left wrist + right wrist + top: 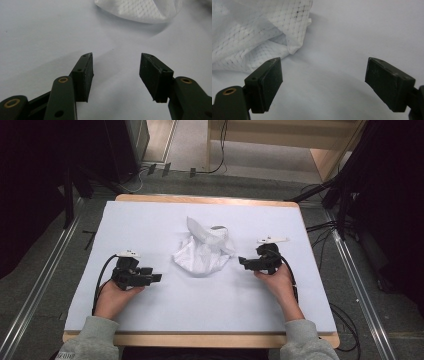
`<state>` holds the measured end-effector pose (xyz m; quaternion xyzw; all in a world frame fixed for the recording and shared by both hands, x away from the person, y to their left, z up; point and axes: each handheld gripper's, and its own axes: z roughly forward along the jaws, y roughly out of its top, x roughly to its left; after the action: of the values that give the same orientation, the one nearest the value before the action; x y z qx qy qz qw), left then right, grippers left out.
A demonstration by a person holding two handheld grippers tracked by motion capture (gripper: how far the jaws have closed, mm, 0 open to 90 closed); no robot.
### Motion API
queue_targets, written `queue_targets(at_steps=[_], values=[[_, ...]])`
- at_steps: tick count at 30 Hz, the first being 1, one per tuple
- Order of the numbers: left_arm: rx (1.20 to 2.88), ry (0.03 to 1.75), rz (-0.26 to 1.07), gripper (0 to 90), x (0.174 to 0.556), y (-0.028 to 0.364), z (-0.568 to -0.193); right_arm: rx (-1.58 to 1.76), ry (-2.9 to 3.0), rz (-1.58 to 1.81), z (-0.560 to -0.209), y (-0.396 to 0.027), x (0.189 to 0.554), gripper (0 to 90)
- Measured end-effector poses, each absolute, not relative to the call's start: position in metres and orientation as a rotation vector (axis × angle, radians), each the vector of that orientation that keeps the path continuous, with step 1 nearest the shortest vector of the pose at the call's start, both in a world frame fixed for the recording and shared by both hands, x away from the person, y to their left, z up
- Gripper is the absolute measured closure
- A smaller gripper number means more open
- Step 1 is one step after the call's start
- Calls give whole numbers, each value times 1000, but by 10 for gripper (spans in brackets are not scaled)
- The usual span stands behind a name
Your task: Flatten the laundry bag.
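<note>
A crumpled white mesh garment (202,251) lies in a heap at the middle of the table. My left gripper (156,278) rests low on the table to the garment's left, pointing right, jaws apart and empty. In the left gripper view the garment (140,10) lies well beyond the open gripper (116,67). My right gripper (241,262) sits just right of the heap, pointing left at it. In the right gripper view the mesh cloth (257,32) hangs just past the left pad, apart from the wide-open gripper (323,80).
The table wears a white sheet (150,220) with a wooden edge (200,339) at the front. Dark stands and cables (345,210) crowd the floor to the right, and rails run along both sides.
</note>
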<state>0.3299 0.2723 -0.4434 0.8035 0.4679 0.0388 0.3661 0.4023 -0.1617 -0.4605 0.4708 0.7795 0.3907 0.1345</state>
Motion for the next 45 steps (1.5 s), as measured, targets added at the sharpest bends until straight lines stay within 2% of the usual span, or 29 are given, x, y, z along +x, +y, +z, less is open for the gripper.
queue_targets(at_steps=[11, 13, 25, 45], values=[[2071, 1163, 129, 388, 332, 272, -445, 1340, 2271, 1153, -458, -158, 400, 151], [2049, 1170, 111, 379, 334, 273, -445, 1343, 2279, 1145, -458, -156, 398, 184], [2074, 1155, 121, 372, 339, 268, -445, 1341, 2321, 1134, -456, -160, 395, 277], [2066, 1159, 121, 369, 342, 270, -445, 1312, 2338, 1155, -455, -154, 393, 328]])
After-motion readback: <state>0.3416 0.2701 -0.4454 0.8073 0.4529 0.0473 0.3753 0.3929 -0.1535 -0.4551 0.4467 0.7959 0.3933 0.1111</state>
